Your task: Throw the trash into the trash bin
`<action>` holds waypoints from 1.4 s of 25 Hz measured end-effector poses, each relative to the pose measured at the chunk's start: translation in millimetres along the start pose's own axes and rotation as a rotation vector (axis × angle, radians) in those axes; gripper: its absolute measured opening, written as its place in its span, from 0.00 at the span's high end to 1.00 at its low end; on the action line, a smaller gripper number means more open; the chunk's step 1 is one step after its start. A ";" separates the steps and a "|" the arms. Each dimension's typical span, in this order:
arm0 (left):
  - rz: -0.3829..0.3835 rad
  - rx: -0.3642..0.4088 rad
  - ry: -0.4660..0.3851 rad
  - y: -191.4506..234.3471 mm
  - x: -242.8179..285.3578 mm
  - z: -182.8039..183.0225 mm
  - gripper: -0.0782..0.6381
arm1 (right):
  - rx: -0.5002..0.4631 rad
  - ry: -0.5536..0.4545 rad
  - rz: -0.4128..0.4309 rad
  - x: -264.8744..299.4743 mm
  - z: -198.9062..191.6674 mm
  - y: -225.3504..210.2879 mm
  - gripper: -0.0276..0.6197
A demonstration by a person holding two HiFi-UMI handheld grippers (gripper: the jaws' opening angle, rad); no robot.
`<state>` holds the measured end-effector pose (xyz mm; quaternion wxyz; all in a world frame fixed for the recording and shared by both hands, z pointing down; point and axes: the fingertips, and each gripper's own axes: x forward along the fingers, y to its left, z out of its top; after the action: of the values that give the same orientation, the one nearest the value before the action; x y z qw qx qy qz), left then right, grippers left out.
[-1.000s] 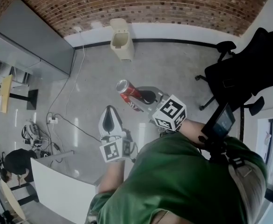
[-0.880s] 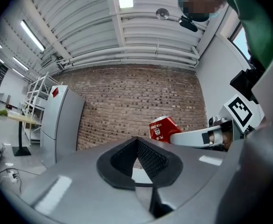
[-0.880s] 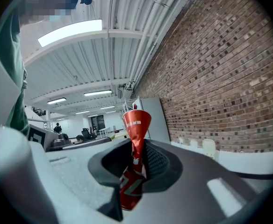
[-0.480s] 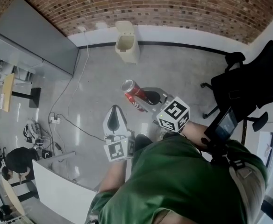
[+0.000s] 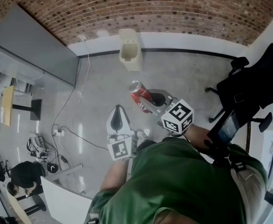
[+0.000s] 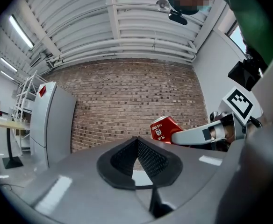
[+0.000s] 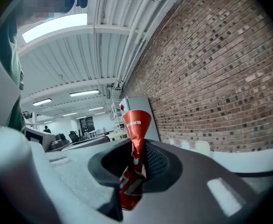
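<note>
A cream trash bin (image 5: 130,55) with an open top stands on the floor against the brick wall, ahead of me. My right gripper (image 5: 150,100) is shut on a crushed red drink can (image 5: 140,94), held in the air short of the bin. In the right gripper view the flattened can (image 7: 134,143) is pinched between the dark pads. My left gripper (image 5: 117,112) hangs beside it to the left, shut with nothing in it. The left gripper view has its jaws (image 6: 136,148) pressed together and the can (image 6: 162,127) to the right.
A black office chair (image 5: 253,85) stands at the right. A grey cabinet (image 5: 31,43) lines the left wall, and a cable (image 5: 73,104) trails over the grey floor. A white desk (image 5: 64,195) and a seated person (image 5: 22,176) are at lower left.
The bin has come nearer in the head view as I moved toward it. Both grippers keep their pose, the right one still on the can.
</note>
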<state>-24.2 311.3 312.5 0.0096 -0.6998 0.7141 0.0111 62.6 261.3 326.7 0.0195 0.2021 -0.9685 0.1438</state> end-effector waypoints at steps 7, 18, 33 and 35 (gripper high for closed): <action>-0.062 0.069 -0.017 64.4 30.3 -4.2 0.88 | 0.001 -0.018 -0.059 62.5 12.2 7.2 0.86; -0.156 0.079 -0.028 106.9 62.8 -6.4 0.88 | 0.012 -0.019 -0.161 107.1 3.2 9.7 0.86; -0.127 0.058 0.003 129.4 159.2 -21.0 0.88 | 0.030 -0.027 -0.156 160.4 30.6 -73.1 0.86; -0.125 0.067 0.005 128.5 179.0 -22.1 0.88 | 0.036 -0.034 -0.155 167.5 36.5 -92.9 0.86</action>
<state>-156.3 134.3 329.7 0.0319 -0.7423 0.6692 -0.0153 -53.4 104.7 333.0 0.0107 0.2792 -0.9475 0.1557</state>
